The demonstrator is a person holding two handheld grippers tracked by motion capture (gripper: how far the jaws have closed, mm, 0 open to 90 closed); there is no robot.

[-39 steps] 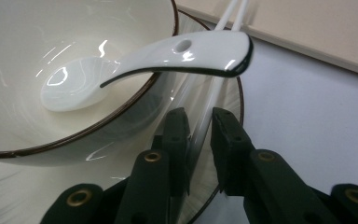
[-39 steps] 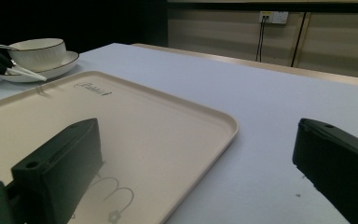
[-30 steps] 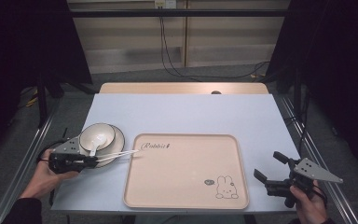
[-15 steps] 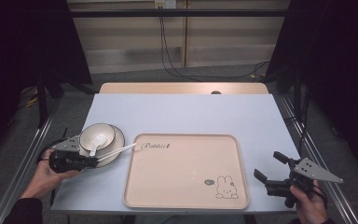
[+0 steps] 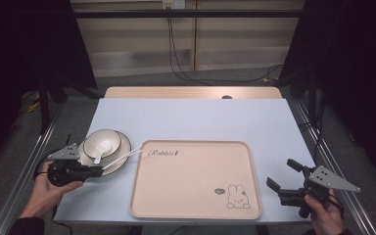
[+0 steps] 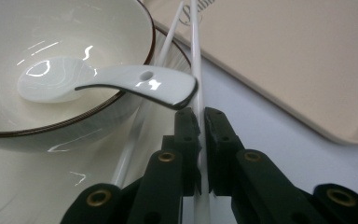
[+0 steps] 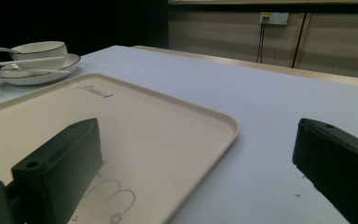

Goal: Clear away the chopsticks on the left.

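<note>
Dark curtains and a pale wall stand behind the light blue tabletop. From the high view, a big beige tray lies in the middle. A white bowl sits on a plate at the left, with a spoon inside. The left claw is beside the plate, and the right claw hangs spread wide near the tray's right edge.

In the left gripper view, the left claw pinches one white chopstick near its end. A second chopstick lies just beside it. They look thin, smooth and slippery, so I think a tight pinch helps. The bowl could break if bumped.

In the right gripper view, the right claw is spread with nothing in it, over the tray.
</note>
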